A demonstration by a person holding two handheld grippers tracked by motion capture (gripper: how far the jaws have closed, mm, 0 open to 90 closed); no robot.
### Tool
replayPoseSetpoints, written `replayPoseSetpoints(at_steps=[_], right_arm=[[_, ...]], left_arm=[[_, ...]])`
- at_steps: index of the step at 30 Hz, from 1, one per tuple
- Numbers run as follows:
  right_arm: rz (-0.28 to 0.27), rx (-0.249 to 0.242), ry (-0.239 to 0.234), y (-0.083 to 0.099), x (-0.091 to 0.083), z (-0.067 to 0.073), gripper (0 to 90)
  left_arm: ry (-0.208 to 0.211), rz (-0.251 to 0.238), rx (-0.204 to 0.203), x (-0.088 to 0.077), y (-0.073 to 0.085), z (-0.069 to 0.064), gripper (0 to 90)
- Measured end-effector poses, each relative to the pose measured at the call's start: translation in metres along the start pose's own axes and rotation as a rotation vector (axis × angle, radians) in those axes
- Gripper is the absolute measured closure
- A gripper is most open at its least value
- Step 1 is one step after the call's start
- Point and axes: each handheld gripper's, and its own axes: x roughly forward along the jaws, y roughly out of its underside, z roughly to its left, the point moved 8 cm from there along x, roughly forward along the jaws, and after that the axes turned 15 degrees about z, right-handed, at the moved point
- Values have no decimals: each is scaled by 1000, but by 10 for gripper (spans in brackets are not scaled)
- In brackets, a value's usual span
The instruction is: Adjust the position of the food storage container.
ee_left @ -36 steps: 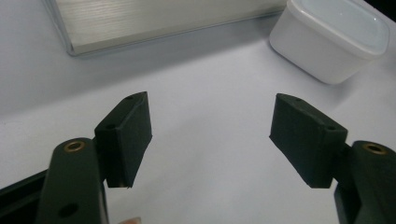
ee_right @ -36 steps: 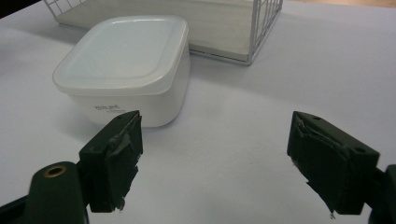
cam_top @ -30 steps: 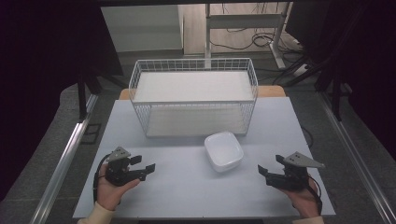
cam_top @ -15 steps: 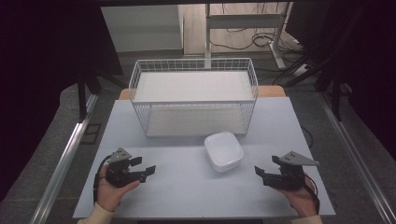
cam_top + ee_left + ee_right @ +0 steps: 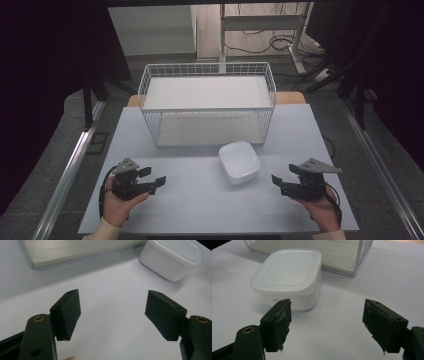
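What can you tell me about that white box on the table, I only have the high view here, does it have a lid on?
Observer: Yes. The right gripper view shows the white box closed with a pale lid, its rim sitting flush all round.
Operator: Is anything between the right gripper's fingers?
Observer: No. The right gripper has just been closing a little, but its fingers stand wide apart over bare table, short of the box.
Operator: And the left one?
Observer: The left gripper is open too, with nothing between its fingers; the box lies ahead of it, off to the upper right of its view.
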Motion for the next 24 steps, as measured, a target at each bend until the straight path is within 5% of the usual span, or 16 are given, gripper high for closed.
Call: replayPoseSetpoints(at_steps=[24], right_arm=[[35,-13,-16,-51,-1,10,344]], left_arm=[[5,5,15,0,1,-6,281]])
